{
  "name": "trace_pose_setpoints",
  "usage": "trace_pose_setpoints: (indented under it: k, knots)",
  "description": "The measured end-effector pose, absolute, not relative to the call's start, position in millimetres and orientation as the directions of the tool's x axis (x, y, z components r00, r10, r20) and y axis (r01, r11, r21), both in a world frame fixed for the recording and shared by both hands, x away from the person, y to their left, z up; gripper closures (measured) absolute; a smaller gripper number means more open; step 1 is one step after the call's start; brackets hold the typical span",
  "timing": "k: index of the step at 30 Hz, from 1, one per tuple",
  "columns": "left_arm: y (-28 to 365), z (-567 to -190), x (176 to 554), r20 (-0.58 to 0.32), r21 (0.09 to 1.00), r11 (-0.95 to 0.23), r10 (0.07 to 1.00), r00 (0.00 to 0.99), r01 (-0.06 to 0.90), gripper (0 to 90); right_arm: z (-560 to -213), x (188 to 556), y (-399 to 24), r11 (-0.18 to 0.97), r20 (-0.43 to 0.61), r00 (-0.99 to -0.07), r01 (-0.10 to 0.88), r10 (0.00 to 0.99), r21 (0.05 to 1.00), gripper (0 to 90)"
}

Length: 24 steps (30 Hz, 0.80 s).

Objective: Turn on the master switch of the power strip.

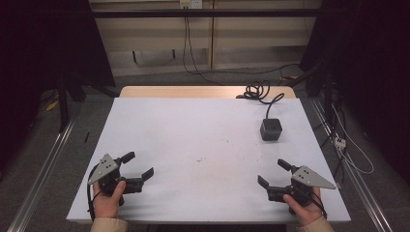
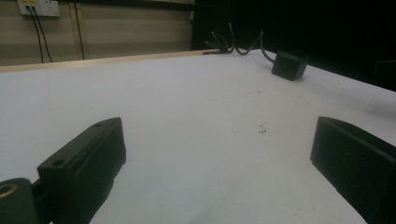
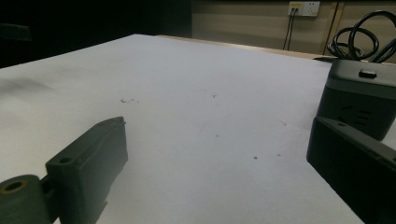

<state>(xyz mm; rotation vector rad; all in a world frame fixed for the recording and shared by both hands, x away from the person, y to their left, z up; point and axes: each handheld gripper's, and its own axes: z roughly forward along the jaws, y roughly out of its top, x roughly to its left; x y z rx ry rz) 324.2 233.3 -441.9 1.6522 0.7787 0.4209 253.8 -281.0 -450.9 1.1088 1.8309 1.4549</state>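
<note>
Both my claws spread, empty — left gripper [image 1: 138, 166], right gripper [image 1: 273, 174] at table's [image 1: 203, 125] near corners. Black cube socket [image 1: 270, 129] near far-right edge — trailing cable [image 1: 258, 92] could snag, tip it.

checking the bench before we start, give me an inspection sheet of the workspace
surface: white table top, bare apart from a few small dark specks near the middle.
job's things: one dark cube-shaped box at the far right, upright, untouched, with a small button on top.
clutter: nothing seen besides the specks.
grippers: left gripper and right gripper both held low at the near edge, jaws apart, holding nothing.
cables: a black cord runs from the box to a coil at the table's far edge; more leads hang from a wall socket.
surroundings: pale panelled wall, dark curtains at both sides, metal rails on the floor.
</note>
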Motion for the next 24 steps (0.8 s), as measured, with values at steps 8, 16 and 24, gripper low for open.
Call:
trace_pose_setpoints:
  k: [8, 16, 24]
  knots:
    - [233.2, -442.6, 324.0, -0.146, 0.96, -0.075, 0.69, 0.709, 0.271, 2.9, -450.7, 255.2, -280.2, 0.088, 0.068, -0.515, 0.273, 0.855, 0.958, 4.6]
    - [235.8, -442.9, 323.2, -0.141, 0.96, -0.077, 0.698, 0.702, 0.27, 2.9, -449.2, 257.9, -277.8, 0.099, 0.061, -0.518, 0.276, 0.853, 0.956, 6.0]
    - [238.4, -442.6, 322.5, -0.147, 0.96, -0.07, 0.698, 0.701, 0.27, 3.4, -447.0, 261.5, -274.2, 0.103, 0.058, -0.52, 0.275, 0.852, 0.956, 7.9]
